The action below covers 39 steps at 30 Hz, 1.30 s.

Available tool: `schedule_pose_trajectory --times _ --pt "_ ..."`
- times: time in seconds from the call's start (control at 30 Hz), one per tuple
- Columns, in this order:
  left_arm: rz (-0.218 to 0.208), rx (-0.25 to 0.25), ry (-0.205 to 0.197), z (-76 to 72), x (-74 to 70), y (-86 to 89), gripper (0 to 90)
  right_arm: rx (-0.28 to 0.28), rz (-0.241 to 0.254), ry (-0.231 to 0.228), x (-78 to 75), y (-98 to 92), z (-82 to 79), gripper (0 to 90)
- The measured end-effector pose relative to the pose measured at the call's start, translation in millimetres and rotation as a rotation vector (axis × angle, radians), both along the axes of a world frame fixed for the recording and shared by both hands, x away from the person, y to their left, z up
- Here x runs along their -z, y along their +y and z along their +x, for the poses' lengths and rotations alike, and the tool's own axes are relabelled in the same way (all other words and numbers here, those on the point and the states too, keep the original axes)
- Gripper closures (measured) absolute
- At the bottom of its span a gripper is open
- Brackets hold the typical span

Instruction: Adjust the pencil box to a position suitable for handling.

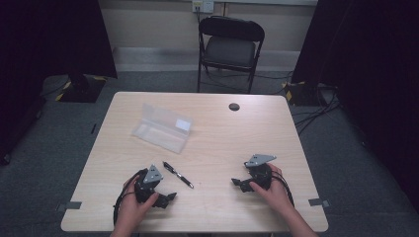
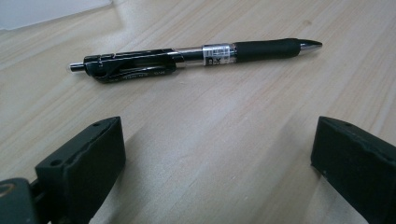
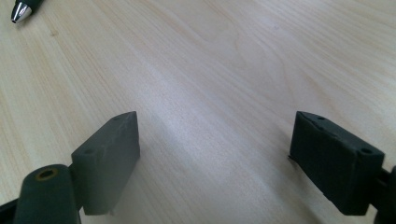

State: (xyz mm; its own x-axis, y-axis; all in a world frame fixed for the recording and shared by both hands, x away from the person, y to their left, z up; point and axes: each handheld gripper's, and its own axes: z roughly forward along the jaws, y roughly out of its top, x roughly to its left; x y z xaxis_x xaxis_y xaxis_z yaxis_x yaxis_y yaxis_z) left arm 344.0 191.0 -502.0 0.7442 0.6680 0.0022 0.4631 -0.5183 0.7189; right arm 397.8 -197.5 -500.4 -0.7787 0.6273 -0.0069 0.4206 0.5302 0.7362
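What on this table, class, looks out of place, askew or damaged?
Nothing stands out. The pen lies whole on the table, apart from the clear case, which sits askew to the edges. Left gripper and right gripper rest open, empty.

The high view looks forward and down over the whole table (image 1: 207, 207) from the person's side. The left gripper view sits low, close to the wood, facing the pen (image 2: 196, 58) just ahead. The right gripper view, equally low, catches the same pen's tip (image 3: 21, 10) (top left corner).
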Motion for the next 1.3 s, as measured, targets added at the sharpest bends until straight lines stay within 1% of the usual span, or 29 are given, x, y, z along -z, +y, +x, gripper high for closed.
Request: schedule_pose_trajectory --times 0.13,0.33,0.37,0.43,0.5,0.57,0.6,0.63,0.67,0.73,0.77,0.8,0.83,0.9,1.0,1.03,1.1,1.17,1.2,1.23,1.27,1.3 --pt "0.000 0.000 0.000 0.0 0.0 0.0 2.6 0.001 0.001 0.003 -0.1 0.3 0.0 15.1" --pt "-0.004 -0.006 0.005 -0.4 0.2 -0.4 2.5 0.019 0.001 0.000 -0.1 1.7 -0.8 15.3" --pt "-0.001 -0.002 0.003 -0.2 0.1 -0.2 2.5 0.026 0.001 -0.001 -0.3 2.8 -1.0 17.1" --pt "-0.003 -0.005 0.005 -0.4 0.2 -0.4 2.4 0.015 0.003 0.004 -1.8 4.8 -1.1 23.0" --pt "-0.004 -0.006 0.006 -0.4 0.2 -0.4 2.4 -0.002 -0.019 0.013 -5.4 9.0 -0.4 29.5" --pt "-0.003 -0.005 0.005 -0.4 0.2 -0.4 2.4 -0.018 -0.025 0.025 -8.3 15.3 0.3 30.0" --pt "-0.003 -0.005 0.005 -0.4 0.2 -0.4 2.4 -0.018 -0.025 0.025 -8.3 15.3 0.3 30.0" --pt "-0.002 -0.004 0.005 -0.4 0.1 -0.3 2.4 -0.030 -0.030 0.018 -9.9 19.2 0.9 30.5" --pt "0.002 0.000 0.002 -0.1 -0.1 -0.1 2.4 -0.052 -0.019 0.024 -12.7 28.5 3.0 33.0" --pt "-0.002 -0.004 0.004 -0.4 0.1 -0.3 2.4 -0.065 0.017 0.060 -13.5 35.5 6.6 32.5" --pt "-0.002 -0.004 0.004 -0.4 0.1 -0.3 2.4 -0.065 0.017 0.060 -13.5 35.5 6.6 32.5" --pt "0.001 -0.002 0.002 -0.2 0.0 -0.2 2.4 -0.075 0.021 0.076 -13.9 39.6 8.3 32.6" --pt "-0.002 -0.004 0.004 -0.4 0.1 -0.3 2.4 -0.095 0.020 0.073 -15.3 47.3 10.8 33.2" --pt "0.003 -0.001 0.002 -0.2 0.0 -0.1 2.4 -0.113 0.016 0.058 -15.7 51.6 11.7 33.1" --pt "0.002 -0.012 0.003 -1.2 0.0 -0.9 2.4 -0.114 0.012 0.057 -14.9 52.6 10.8 33.0" --pt "0.002 -0.015 0.004 -1.6 0.0 -1.2 2.3 -0.122 0.016 0.058 -11.2 50.2 9.8 32.3" --pt "-0.002 -0.019 0.009 -1.9 0.1 -1.4 2.3 -0.127 0.025 0.056 -7.8 45.8 8.5 27.4" --pt "-0.002 -0.022 0.008 -2.1 0.1 -1.5 2.6 -0.116 0.036 0.050 -4.1 38.6 6.4 26.3" --pt "-0.006 -0.023 0.005 -1.9 -0.2 -1.0 2.6 -0.116 0.036 0.050 -4.1 38.6 6.4 26.3" --pt "-0.032 -0.036 -0.017 -0.7 -2.0 0.4 14.3 -0.111 0.045 0.047 -3.2 32.3 4.3 25.1" --pt "-0.032 -0.036 -0.017 -0.7 -2.0 0.4 23.1 -0.111 0.045 0.047 -3.2 32.3 4.3 25.1" --pt "-0.034 -0.056 -0.009 2.9 -5.0 1.7 22.5 -0.112 0.050 0.039 -2.2 27.7 3.2 23.4"
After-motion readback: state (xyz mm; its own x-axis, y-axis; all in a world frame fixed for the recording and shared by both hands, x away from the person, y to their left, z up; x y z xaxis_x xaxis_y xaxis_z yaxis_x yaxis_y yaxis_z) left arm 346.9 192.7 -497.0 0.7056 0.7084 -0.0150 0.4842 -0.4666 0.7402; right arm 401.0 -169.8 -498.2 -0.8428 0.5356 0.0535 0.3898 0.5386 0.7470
